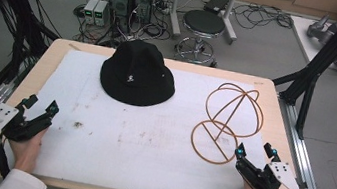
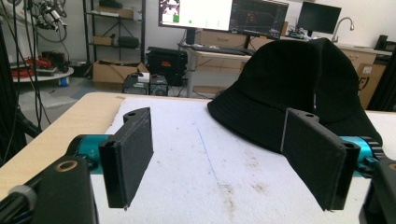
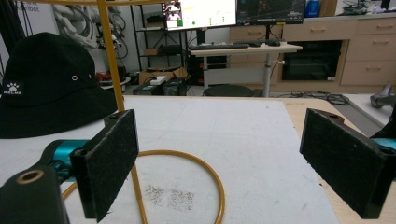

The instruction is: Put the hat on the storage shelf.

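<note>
High view: a black fabric bucket hat [image 1: 138, 74] sits crown up near the far edge of the white mat [image 1: 147, 152] that covers the light wooden desk [image 1: 56, 52], its brim flat on the mat all the way round and a small white logo on the front of its crown. To its right, well apart from it, stands a golden wire hat stand [image 1: 228, 118], a round base ring flat on the mat with a slanted stem carrying a globe of hoops.

The left gripper [image 1: 42, 104] rests near the desk's near left corner, its jaws spread wide with nothing between them. The right gripper [image 1: 255, 150] lies near the near right corner, just beside the stand's base ring, jaws likewise wide and empty.

In the left gripper view the hat [image 2: 299, 79] rises beyond the right jaw, its domed crown soft and matte and its brim sloping outward. The right gripper view shows the hat [image 3: 46, 84] at far left, with a paw-print label and a metal eyelet, behind the stand's stem [image 3: 109, 60].
</note>
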A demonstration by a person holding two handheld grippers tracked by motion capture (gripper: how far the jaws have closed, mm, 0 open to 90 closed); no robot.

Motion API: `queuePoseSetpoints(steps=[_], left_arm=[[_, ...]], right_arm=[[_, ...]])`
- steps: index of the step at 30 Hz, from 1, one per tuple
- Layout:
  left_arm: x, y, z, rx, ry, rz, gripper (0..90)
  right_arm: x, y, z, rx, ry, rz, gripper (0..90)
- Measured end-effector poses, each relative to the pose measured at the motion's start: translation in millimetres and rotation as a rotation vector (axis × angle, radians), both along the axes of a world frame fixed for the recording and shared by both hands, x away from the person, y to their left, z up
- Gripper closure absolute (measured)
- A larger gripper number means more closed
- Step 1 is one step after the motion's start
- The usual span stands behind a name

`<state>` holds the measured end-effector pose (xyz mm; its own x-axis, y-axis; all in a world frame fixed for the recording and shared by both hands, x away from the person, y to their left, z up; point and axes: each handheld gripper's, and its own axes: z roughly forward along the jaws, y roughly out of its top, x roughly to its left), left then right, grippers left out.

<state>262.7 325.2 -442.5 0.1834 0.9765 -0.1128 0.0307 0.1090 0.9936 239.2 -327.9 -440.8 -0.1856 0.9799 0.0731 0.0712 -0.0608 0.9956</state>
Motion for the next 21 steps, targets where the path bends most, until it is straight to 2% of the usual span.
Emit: queuePoseSetpoints(steps=[2, 4, 8, 9, 13, 16, 19, 21], left_arm=[[0.3, -0.3, 1.6, 0.0, 0.001, 0.003, 25.3], [0.8, 0.4, 5.5, -0.019, 0.002, -0.007, 25.3], [1.5, -1.3, 20.8, -0.012, -0.008, -0.017, 25.5], [1.5, -1.3, 20.8, -0.012, -0.008, -0.017, 25.7], [2.3, -3.8, 32.5, -0.019, 0.006, -0.018, 25.9], [4.2, -5.5, 41.2, 0.018, 0.02, -0.02, 25.5], [7.0, -4.8, 45.1, 0.009, 0.027, -0.022, 25.5], [11.8, -5.1, 48.2, 0.0, 0.041, -0.047, 25.4]], right_arm=[[-0.1, 0.2, 0.0, 0.002, 0.001, 0.0, 10.8], [0.2, 0.3, -0.1, 0.003, 0.001, 0.001, 10.8], [0.8, 0.7, -0.1, -0.006, 0.002, 0.001, 10.8], [1.0, 0.8, -0.1, -0.006, 0.002, 0.001, 10.8], [0.3, 1.5, 0.2, 0.002, 0.003, -0.003, 10.8], [-0.8, 2.6, 0.7, 0.0, 0.0, 0.0, 10.8], [0.0, 3.9, 0.6, -0.001, -0.001, 0.002, 10.8], [0.2, 5.0, 0.7, 0.002, 0.003, 0.005, 10.8]])
